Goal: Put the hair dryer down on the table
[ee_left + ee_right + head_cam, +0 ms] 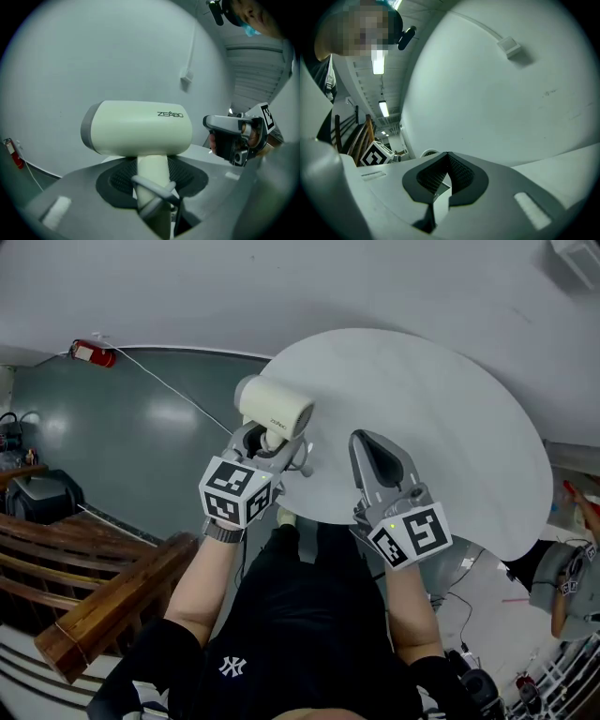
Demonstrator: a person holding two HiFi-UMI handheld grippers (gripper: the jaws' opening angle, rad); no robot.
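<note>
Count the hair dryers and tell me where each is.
1: the hair dryer, upright, its handle clamped in the left gripper, by the table's near-left edge. The right gripper beside it is shut and empty. No other shows.

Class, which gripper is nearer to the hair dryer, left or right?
Left. The left gripper grips the hair dryer by its handle; the right gripper, shut and empty, hangs to its right, not touching it.
</note>
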